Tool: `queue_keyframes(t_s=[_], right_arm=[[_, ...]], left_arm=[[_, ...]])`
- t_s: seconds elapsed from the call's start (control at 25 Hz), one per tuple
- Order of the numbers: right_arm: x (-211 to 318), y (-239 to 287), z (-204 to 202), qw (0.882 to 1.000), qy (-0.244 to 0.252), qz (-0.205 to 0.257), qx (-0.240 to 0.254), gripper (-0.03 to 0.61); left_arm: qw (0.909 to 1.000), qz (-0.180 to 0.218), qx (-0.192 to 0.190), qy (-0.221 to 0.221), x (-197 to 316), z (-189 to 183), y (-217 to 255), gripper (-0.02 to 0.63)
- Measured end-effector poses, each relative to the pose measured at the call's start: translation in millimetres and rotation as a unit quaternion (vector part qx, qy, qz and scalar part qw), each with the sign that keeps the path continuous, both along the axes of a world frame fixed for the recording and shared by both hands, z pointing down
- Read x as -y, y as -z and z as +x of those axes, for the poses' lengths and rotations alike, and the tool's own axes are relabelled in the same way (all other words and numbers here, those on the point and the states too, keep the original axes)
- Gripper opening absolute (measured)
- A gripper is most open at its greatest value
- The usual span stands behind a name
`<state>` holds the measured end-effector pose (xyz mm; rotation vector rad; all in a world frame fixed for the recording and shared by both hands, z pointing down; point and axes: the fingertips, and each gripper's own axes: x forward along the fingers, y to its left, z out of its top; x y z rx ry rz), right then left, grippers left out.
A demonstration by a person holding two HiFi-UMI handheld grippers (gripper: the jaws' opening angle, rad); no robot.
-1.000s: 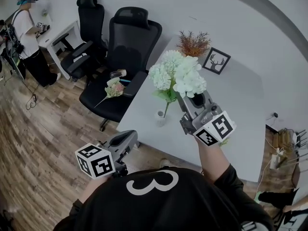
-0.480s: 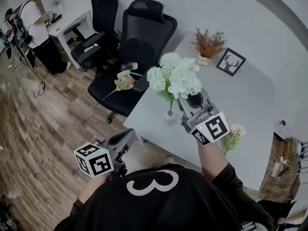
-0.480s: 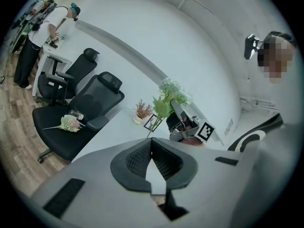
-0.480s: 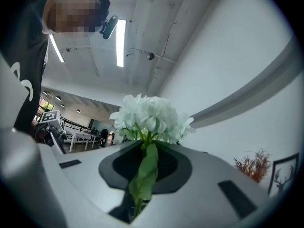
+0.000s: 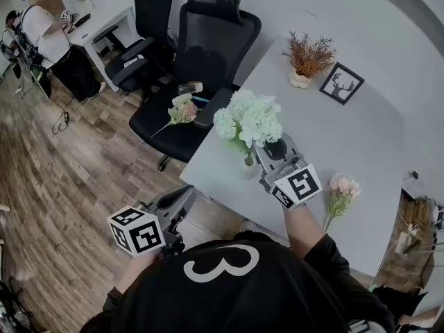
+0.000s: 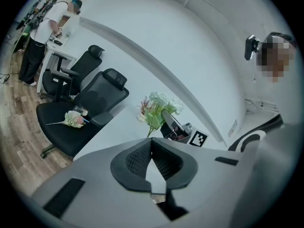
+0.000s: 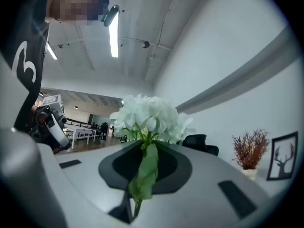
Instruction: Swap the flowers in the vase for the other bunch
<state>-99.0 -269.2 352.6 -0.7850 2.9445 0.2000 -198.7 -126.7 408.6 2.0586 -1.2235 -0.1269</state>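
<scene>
Head view: the right claw (image 5: 262, 146) is pinching the white flowers (image 5: 250, 118) low on the stem (image 5: 247, 157). The end of the stem is right at the little vase (image 5: 250, 169), which stands near the edge of the worktop (image 5: 361, 137). I cannot tell if the stem is inside yet. A pink bunch (image 5: 341, 188) lies flat on the worktop, off to the right of the claw. The left claw (image 5: 182, 200) hangs low beside the worktop, well apart from the vase. A small flower (image 5: 182, 112) lies on the chair (image 5: 208, 44).

Left gripper view: the left claw is pressed together at its tips and holds nothing.

Right gripper view: the stem and a green leaf (image 7: 145, 172) sit tight between the jaws, with the white heads standing up above.

I think the step is to stand the white flowers in the vase. To do it well, keep the stem straight up over the vase mouth and go down slowly. The vase is small and the bunch is big, so it could tip. The empty left claw could hold the vase steady. Let go only when the stem is deep inside.
</scene>
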Motion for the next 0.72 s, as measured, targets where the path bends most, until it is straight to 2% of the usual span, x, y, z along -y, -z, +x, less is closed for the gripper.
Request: queue_keyframes(t_s=[0.32, 0.72], right_arm=[[0.5, -40.2, 6.9, 0.998, -0.019, -0.057, 0.003, 0.054], [-11.4, -63.4, 11.8, 0.994, -0.058, -0.09, -0.034, 0.064]], left_arm=[[0.9998, -0.01, -0.005, -0.014, 0.3, 4.7, -8.6, 0.011], [0.9995, 0.0, -0.011, -0.031, -10.9, -0.6, -2.3, 0.011]])
